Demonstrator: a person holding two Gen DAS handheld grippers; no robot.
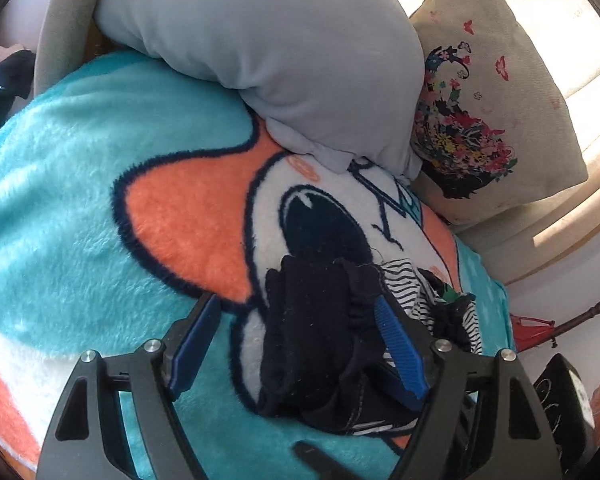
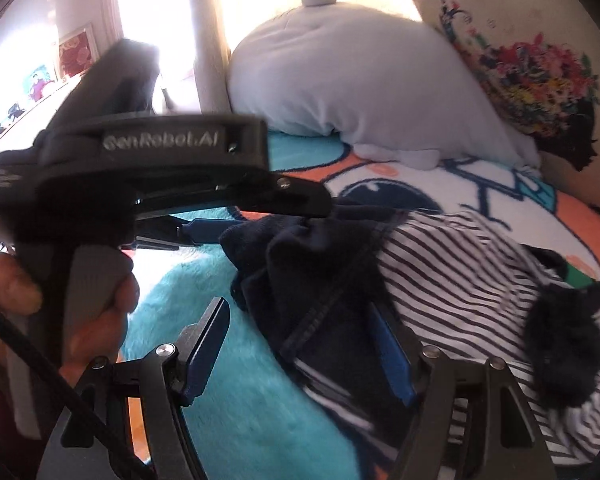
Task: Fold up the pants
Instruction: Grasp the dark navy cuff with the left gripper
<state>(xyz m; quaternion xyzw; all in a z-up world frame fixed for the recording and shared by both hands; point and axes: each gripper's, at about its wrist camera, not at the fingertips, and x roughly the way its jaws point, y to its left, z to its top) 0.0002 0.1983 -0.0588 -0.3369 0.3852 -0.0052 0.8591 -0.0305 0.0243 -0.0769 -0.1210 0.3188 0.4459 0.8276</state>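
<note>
A teal, orange and white fleece blanket (image 1: 80,184) covers the surface, with a grey pillow (image 1: 260,52) and a floral cushion (image 1: 496,92) at its far edge. The dark pants (image 1: 320,344) lie bunched on the blanket against a striped garment (image 2: 472,276). The left gripper (image 1: 296,340) and right gripper (image 2: 304,348) both stand spread over the dark cloth, seemingly pinching nothing.
</note>
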